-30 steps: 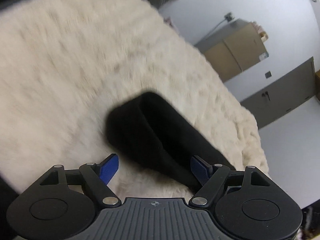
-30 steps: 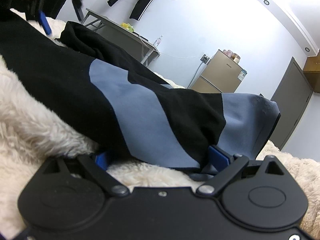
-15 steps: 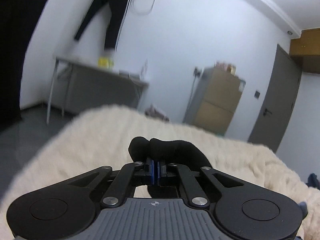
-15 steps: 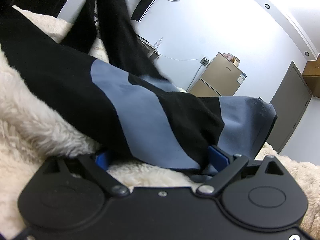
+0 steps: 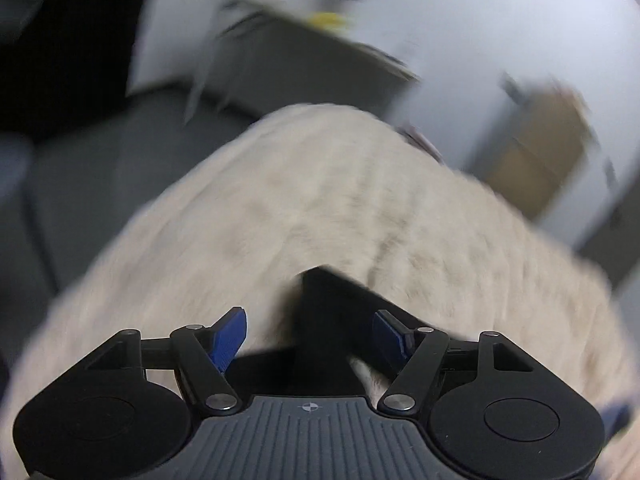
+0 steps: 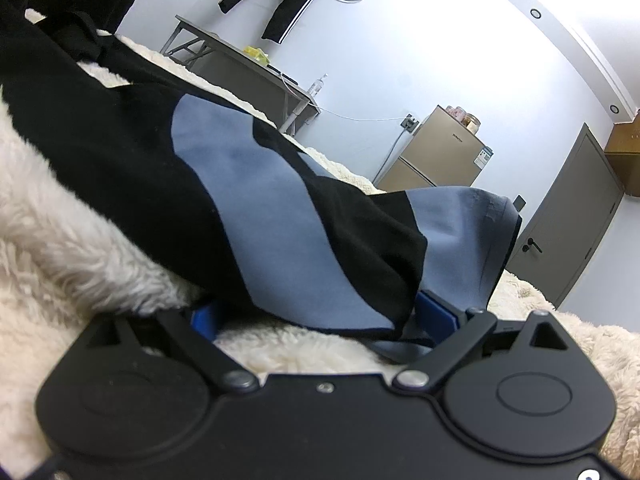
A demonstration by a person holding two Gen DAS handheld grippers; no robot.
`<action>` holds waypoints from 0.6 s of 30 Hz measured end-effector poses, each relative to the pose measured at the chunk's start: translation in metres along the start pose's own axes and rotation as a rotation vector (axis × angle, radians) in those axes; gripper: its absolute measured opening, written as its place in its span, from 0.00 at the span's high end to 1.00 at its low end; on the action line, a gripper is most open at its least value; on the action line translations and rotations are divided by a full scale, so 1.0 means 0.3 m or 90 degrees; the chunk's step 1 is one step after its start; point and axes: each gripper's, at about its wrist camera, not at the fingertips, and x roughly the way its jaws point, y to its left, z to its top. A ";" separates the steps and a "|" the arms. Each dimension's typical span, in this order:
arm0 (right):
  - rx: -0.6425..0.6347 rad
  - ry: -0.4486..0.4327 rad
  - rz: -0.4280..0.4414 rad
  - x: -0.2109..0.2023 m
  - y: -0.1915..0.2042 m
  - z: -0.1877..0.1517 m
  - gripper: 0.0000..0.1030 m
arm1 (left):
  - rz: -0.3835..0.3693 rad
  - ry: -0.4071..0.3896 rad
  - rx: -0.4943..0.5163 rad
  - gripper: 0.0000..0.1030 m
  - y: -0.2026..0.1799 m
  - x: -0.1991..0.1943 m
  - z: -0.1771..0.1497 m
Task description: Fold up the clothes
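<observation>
The black-and-blue garment point(image 6: 248, 196) lies spread across the cream fleece blanket point(image 6: 60, 240). Its black sleeve end point(image 5: 332, 308), pinched a moment ago, now sits loose between the opening jaws of the left gripper point(image 5: 310, 330), so that fold looks laid. The right gripper point(image 6: 324, 316) rests apart around the hem, unmoved.

left wrist: looks steeply down, close over the cream blanket point(image 5: 320, 208)
right wrist: near-level, skimming it
shared: desk point(image 6: 240, 56) at 12 o'clock
</observation>
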 end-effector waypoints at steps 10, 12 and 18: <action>-0.014 0.005 -0.001 0.006 0.011 0.011 0.07 | 0.043 -0.016 -0.063 0.19 0.166 -0.119 -0.098; -0.018 0.008 -0.001 0.008 0.012 0.016 0.07 | 0.054 0.027 -0.058 0.19 0.175 -0.080 -0.159; -0.028 0.015 -0.003 0.012 0.017 0.027 0.06 | 0.001 0.044 -0.035 0.68 0.173 -0.061 -0.194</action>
